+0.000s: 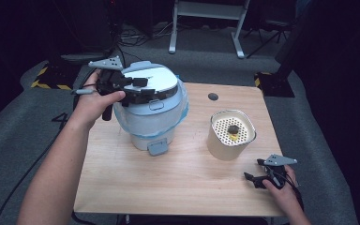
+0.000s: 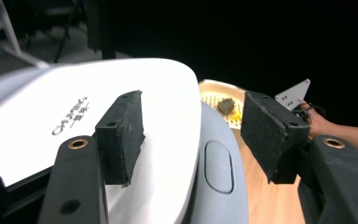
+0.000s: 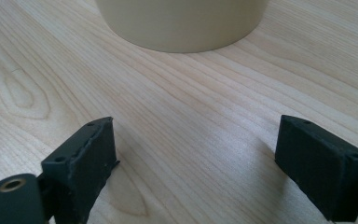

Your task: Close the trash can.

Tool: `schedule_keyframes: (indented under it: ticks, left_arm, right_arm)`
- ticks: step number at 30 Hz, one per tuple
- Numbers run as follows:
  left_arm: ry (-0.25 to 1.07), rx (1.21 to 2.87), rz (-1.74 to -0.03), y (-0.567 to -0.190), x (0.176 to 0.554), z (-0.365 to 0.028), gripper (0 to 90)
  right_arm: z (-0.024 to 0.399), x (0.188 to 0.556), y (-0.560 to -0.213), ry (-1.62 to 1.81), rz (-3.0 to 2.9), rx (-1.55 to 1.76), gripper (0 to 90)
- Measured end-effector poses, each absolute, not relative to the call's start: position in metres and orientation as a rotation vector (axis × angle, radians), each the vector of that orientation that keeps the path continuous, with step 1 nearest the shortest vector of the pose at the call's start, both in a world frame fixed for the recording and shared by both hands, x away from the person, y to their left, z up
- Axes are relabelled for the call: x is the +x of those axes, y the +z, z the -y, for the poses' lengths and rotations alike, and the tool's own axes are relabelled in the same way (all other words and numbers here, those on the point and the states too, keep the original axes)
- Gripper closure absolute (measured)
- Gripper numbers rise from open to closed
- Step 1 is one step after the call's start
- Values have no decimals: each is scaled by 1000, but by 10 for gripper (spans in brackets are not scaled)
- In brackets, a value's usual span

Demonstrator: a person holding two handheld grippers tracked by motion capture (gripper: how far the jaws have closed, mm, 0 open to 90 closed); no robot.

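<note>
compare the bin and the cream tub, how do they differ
The bin is pale blue and white, taller, and closed by a lid. The cream tub is lower and open-topped, showing a perforated insert with a dark lump on it. Both stand upright on the table.

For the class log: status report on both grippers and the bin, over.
Left gripper open over the pedal bin's white lid. Right gripper open, low over the table beside the beige canister. Nothing in the way.

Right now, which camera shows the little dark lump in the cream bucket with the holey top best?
The high view: the small dark lump sits in plain sight on the cream perforated container. The left gripper view shows the lump small and far off. The right gripper view shows the container's wall.
</note>
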State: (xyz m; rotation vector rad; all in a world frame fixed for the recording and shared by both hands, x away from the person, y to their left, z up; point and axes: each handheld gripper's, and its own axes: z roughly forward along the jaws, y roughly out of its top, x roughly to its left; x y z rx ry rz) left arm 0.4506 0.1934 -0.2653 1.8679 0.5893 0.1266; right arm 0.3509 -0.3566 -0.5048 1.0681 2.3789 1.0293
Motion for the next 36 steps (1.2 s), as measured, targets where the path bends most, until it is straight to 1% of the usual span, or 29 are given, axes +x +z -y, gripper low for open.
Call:
schedule_keyframes:
  ticks: [5,9,13,21,26,36]
  left_arm:
    - [148,1869,-624,-268,456,-193,407]
    - [230,1887,-663,-270,460,-197,409]
    - [252,1883,-683,-273,464,-199,406]
    - [365,1981,-655,-276,462,-189,376]
    - [376,1973,-664,-277,462,-185,354]
    - [392,1975,-645,-278,461,-180,361]
  right_arm:
    - [357,351,-505,1031,-2379,1068,125]
    - [357,351,-505,1029,-2379,1068,125]
    - [357,351,-505,1029,-2379,1067,125]
    - [357,351,-505,1031,-2379,1068,125]
    - [357,351,-505,1031,-2378,1067,125]
    - [357,351,-505,1029,-2378,1067,125]
